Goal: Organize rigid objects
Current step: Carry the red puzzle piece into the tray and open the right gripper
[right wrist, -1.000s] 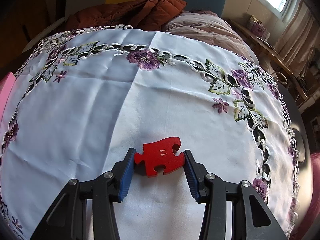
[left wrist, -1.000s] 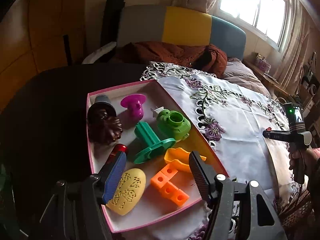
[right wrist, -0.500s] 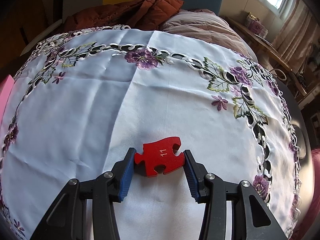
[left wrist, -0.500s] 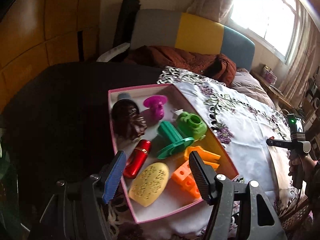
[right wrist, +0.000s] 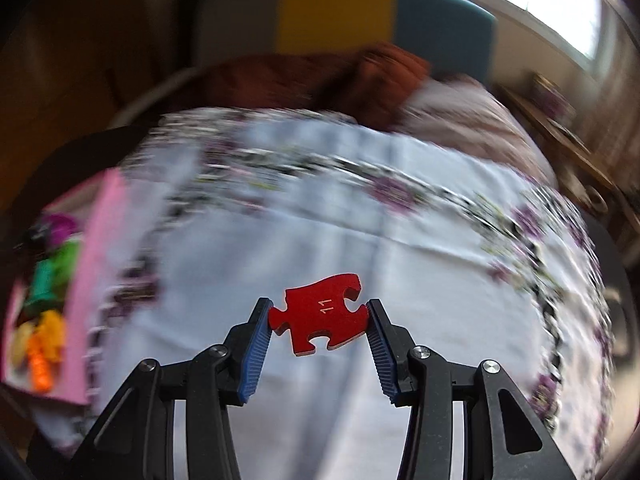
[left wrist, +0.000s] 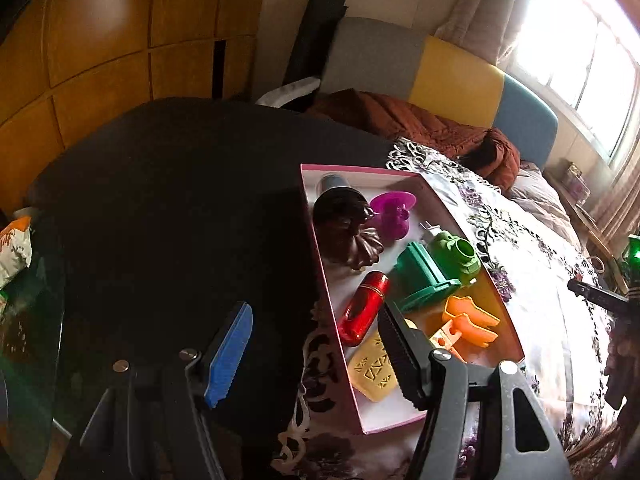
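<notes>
Carrying the red puzzle piece (right wrist: pixel 323 315) to the pink box (left wrist: pixel 436 207) looks like the step in hand: the right gripper (right wrist: pixel 320 330) has its jaws clamped on the piece's two side edges, holding it clear above the white embroidered cloth (right wrist: pixel 400 248), with the box off to its left. To do this well, keep the squeeze steady, bring the piece over a bare patch of the box floor away from the orange blocks (left wrist: pixel 466 326) and yellow soap-shaped piece (left wrist: pixel 374 368), and lower before letting go. The left gripper (left wrist: pixel 314 354) hangs with jaws apart and empty at the box's near left edge, and is best kept out of the way.
</notes>
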`<control>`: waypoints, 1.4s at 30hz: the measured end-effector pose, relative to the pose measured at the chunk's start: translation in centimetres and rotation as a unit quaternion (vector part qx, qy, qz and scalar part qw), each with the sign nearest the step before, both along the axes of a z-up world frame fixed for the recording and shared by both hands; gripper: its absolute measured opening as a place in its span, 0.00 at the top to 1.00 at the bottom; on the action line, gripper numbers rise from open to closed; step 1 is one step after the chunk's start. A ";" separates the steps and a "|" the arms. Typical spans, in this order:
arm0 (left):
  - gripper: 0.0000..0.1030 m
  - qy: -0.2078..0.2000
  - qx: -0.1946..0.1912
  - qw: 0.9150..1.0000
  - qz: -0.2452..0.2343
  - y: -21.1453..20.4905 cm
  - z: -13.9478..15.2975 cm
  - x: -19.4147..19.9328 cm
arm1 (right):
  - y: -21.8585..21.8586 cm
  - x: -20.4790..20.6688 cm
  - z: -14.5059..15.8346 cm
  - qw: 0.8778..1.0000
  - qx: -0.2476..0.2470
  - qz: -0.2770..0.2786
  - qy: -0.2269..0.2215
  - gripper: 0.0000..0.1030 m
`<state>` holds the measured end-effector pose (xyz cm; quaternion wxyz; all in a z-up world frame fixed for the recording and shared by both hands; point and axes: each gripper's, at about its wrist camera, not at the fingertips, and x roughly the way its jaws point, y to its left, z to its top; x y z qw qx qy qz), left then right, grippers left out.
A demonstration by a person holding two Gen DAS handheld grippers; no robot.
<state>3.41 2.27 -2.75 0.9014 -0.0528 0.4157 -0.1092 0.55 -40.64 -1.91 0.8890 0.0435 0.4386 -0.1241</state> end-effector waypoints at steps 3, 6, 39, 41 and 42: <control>0.36 -0.004 0.001 1.000 -0.003 -0.2 0.2 -0.1 | 4.9 0.5 0.9 0.998 0.021 0.063 -0.020 0.54; 0.36 -0.007 0.005 1.000 -0.006 -0.5 0.2 -0.2 | 10.1 0.9 1.4 0.990 0.038 0.134 -0.031 0.54; 0.28 -0.007 0.039 0.999 0.034 0.2 -0.6 0.3 | 26.2 6.7 -4.9 0.964 0.053 0.257 0.034 0.51; 0.28 -0.011 0.041 0.998 0.037 0.2 -0.4 0.1 | 26.2 6.3 -4.9 0.965 0.052 0.256 0.032 0.46; 0.28 -0.013 0.042 0.998 0.040 0.2 -0.3 0.0 | 26.2 6.2 -4.8 0.965 0.052 0.256 0.031 0.44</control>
